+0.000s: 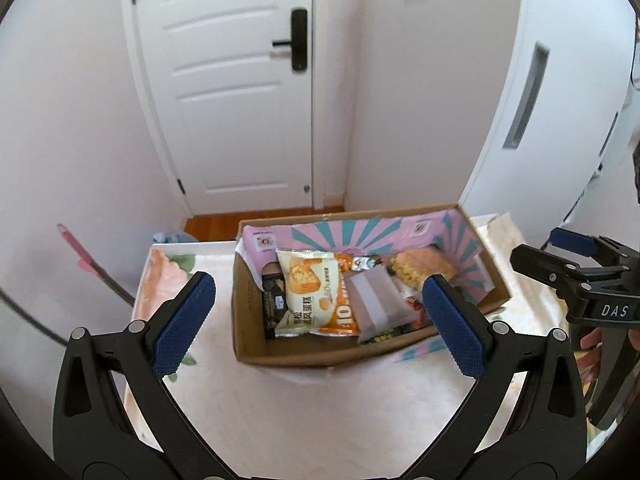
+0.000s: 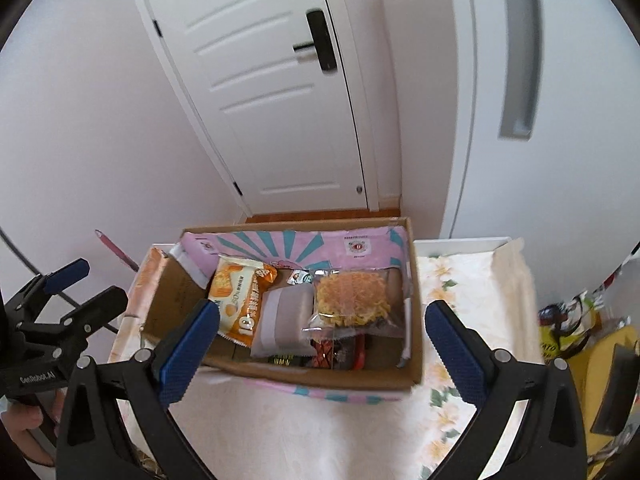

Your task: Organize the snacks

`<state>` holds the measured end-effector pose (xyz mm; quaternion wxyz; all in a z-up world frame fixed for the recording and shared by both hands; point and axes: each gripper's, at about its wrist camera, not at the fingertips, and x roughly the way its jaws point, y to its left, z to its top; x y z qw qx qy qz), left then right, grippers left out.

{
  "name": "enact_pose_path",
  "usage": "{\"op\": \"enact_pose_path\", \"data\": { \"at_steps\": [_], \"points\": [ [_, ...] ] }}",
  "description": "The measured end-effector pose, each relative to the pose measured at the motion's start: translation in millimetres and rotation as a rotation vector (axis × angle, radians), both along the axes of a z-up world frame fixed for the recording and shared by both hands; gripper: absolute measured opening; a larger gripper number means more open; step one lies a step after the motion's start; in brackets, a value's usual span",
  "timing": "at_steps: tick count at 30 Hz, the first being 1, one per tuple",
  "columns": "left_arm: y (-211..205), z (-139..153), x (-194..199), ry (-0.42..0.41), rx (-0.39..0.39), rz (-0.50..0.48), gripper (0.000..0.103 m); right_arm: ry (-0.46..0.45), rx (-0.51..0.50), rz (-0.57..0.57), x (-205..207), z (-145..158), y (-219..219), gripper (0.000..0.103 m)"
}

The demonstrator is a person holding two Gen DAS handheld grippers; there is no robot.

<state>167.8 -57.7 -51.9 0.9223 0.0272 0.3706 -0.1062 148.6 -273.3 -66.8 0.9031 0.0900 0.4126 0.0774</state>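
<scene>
An open cardboard box (image 1: 250, 332) (image 2: 416, 320) with pink and teal flaps stands on the table and holds several snack packs. Among them are an orange-and-white cake pack (image 1: 306, 284) (image 2: 236, 300), a grey wrapped bar (image 1: 378, 304) (image 2: 284, 320) and a clear pack of yellow noodle cake (image 1: 416, 268) (image 2: 352, 298). My left gripper (image 1: 320, 320) hovers open in front of the box, nothing between its blue pads. My right gripper (image 2: 320, 348) is also open and empty above the box's near wall. Each gripper shows at the edge of the other's view.
The table (image 1: 304, 412) has a pale floral cloth. More snack bags, yellow and silver (image 2: 580, 332), lie at the right. A white door (image 1: 240, 92), walls and a white cabinet (image 1: 532, 100) stand behind the table. A person's hand (image 2: 24, 428) holds the left gripper's handle.
</scene>
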Motion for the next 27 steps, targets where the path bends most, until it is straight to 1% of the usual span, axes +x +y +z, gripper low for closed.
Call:
{"op": "enact_pose_path", "data": {
  "at_steps": [5,10,13,16,18,21,24,27],
  "points": [
    [-1,35,-51,-0.091,-0.023,0.041,0.103,-0.1,-0.057,-0.005,-45,39,-5,0.102],
    [0,63,-91,-0.181,0.02,0.074,0.103,-0.185,-0.085,-0.037,-86,71,-6,0.102],
    [7,73,-106,-0.198,0.016,0.096,0.103,-0.222,-0.125,-0.064,-109,84,0,0.102],
    [19,77,-118,-0.209,-0.01,0.099,0.103,-0.245,-0.151,-0.09,-126,92,9,0.102],
    [24,77,-125,-0.212,-0.015,0.099,0.103,-0.252,-0.148,-0.105,-135,93,13,0.102],
    [32,76,-134,-0.22,-0.015,0.095,0.103,-0.246,-0.143,-0.122,-143,93,21,0.102],
    [40,76,-140,-0.228,-0.018,0.094,0.103,-0.271,-0.152,-0.142,-152,94,28,0.102],
    [49,75,-143,-0.224,-0.042,0.099,0.103,-0.283,-0.15,-0.152,-156,95,34,0.102]
  ]
}}
